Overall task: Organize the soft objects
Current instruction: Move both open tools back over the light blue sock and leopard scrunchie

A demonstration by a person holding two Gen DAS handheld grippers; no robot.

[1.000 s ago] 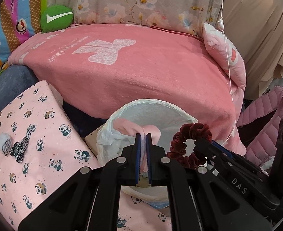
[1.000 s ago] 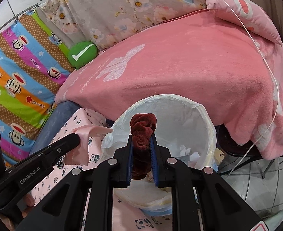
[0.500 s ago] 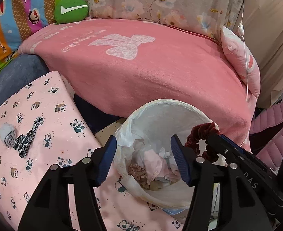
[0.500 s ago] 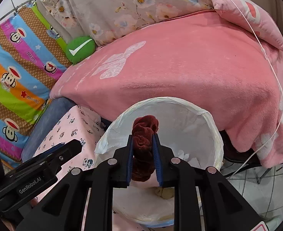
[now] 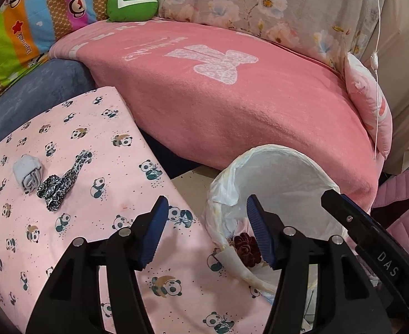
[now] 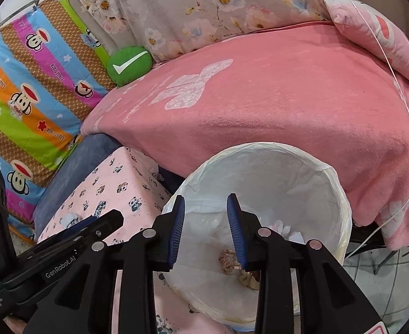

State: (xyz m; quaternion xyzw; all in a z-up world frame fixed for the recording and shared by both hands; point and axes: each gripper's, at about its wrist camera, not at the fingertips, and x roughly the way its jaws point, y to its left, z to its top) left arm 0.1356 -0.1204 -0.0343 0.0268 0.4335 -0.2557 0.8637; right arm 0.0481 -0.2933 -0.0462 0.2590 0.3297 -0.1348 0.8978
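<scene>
A white lined bin (image 5: 282, 172) (image 6: 340, 192) stands between the panda-print surface and the pink bed. A dark red scrunchie (image 5: 246, 246) lies at its bottom beside small crumpled pieces (image 6: 228, 258). My left gripper (image 5: 205, 231) is open and empty, straddling the bin's near rim. My right gripper (image 6: 205, 229) hangs open and empty over the bin's mouth. On the panda-print cloth (image 5: 73, 222) lie a leopard-print scrunchie (image 5: 62, 185) and a rolled grey cloth (image 5: 29, 171), to the left of my left gripper.
A pink blanket (image 5: 232, 105) covers the bed behind the bin, with a green checkmark cushion (image 5: 132, 2) at its far corner and a pink pillow (image 5: 371, 105) at right. A thin white cord (image 6: 404, 105) hangs at right. A blue cushion (image 5: 32, 97) sits at left.
My left gripper dropped a pink cloth into the bin, opened and swung left. My right gripper then opened and the dark red scrunchie fell into the bin.
</scene>
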